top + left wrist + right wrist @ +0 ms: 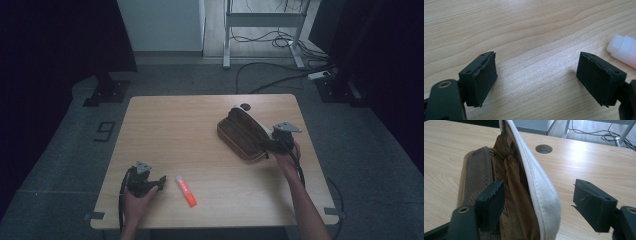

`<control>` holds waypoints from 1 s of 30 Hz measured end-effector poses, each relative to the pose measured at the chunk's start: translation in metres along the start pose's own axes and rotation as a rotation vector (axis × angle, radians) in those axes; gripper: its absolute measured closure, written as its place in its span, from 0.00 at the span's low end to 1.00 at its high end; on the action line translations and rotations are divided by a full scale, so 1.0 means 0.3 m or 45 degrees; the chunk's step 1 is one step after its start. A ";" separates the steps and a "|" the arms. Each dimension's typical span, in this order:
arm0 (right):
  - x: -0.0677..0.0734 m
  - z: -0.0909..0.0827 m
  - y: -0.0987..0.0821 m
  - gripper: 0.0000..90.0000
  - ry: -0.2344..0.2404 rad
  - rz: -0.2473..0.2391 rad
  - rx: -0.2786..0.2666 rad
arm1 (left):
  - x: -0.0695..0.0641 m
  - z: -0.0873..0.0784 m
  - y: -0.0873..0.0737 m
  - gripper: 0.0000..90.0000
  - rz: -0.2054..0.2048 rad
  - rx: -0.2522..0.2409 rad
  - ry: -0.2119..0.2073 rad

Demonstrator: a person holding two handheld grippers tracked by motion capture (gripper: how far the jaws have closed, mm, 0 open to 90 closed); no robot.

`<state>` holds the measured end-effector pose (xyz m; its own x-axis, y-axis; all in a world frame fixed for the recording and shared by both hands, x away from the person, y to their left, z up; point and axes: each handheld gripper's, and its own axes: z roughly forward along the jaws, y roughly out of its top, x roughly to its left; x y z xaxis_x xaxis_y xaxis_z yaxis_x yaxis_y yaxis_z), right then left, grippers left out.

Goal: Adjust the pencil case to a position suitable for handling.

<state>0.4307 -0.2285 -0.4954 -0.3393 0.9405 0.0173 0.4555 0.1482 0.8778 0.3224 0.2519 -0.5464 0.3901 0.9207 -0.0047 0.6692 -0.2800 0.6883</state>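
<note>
An open brown pencil case [239, 139] lies on the right half of the table, its white-edged lid flap [534, 182] standing up. My right gripper [266, 145] is at the case's near right end. Its jaws straddle the flap, one inside the brown lining [509, 170] and one outside over the table. My right gripper [541, 202] is open, with a gap between the outer pad and the flap. An orange and pink marker [186, 191] lies near the front edge. My left gripper [159, 183] rests just left of it, open [536, 80] over bare wood, the marker's pale cap [622, 48] beside its right jaw.
The wooden table [175, 130] has a round cable hole [245, 106] just behind the case, which the right gripper view also takes in as the cable hole [544, 149]. Beyond the table are dark stands, a white desk frame and cables on the grey floor.
</note>
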 end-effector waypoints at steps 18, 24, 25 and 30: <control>-0.029 0.079 -0.038 0.76 0.082 0.005 0.042 | 0.000 0.000 0.000 0.18 0.002 -0.001 -0.001; -0.039 0.072 -0.038 0.87 0.119 -0.022 0.033 | -0.001 0.000 0.000 0.19 0.001 -0.002 -0.002; -0.040 0.072 -0.039 0.89 0.121 -0.024 0.034 | -0.001 0.000 0.000 0.18 0.001 -0.002 -0.002; -0.040 0.068 -0.037 0.92 0.146 0.000 0.019 | -0.001 0.000 0.000 0.19 0.002 -0.002 -0.002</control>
<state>0.4464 -0.2352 -0.5151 -0.4308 0.8995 0.0729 0.4675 0.1534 0.8706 0.3222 0.2517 -0.5465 0.3919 0.9200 -0.0049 0.6675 -0.2806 0.6897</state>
